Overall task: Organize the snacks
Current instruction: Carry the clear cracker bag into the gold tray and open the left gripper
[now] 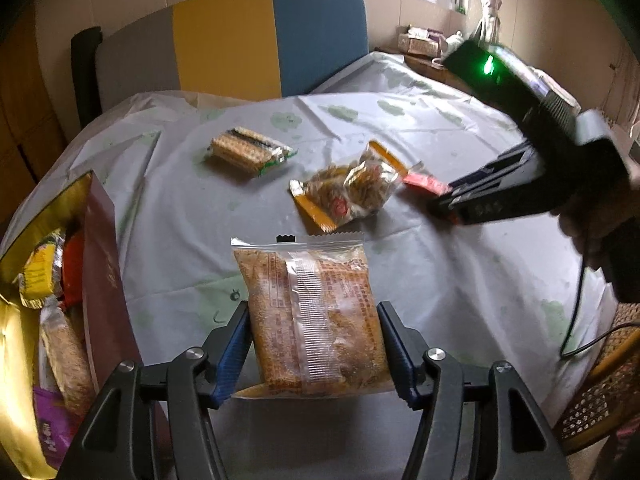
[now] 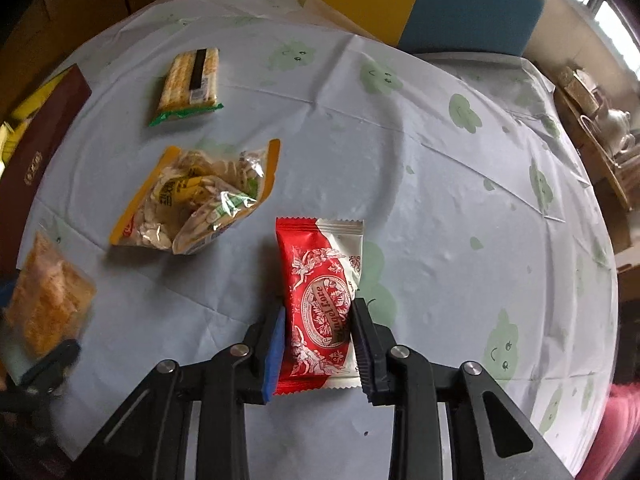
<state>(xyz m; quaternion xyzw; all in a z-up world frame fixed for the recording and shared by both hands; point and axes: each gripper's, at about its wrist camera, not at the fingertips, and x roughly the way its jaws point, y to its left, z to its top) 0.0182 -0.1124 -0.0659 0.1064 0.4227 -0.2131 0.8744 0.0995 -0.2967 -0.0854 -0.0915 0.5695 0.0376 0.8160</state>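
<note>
In the left wrist view my left gripper (image 1: 314, 340) is shut on a clear packet of orange-brown snack (image 1: 310, 312), its blue pads pressing both long sides, just above the table. The same packet (image 2: 44, 304) shows blurred at the left edge of the right wrist view. My right gripper (image 2: 320, 332) is shut on a red and white packet (image 2: 320, 292) that lies flat on the cloth. From the left wrist view, the right gripper (image 1: 442, 202) reaches down at the right onto that red packet (image 1: 424, 183). An open box (image 1: 102, 264), maroon outside and gold inside, holds several snacks at the left.
A cracker pack with green ends (image 1: 248, 156) (image 2: 190, 80) and a crumpled bag with orange edges (image 1: 348, 190) (image 2: 196, 196) lie mid-table on the pale blue cloth (image 2: 420, 200). A yellow and blue chair back (image 1: 272, 36) stands behind. A wicker chair (image 1: 600, 392) and a cable are at the right.
</note>
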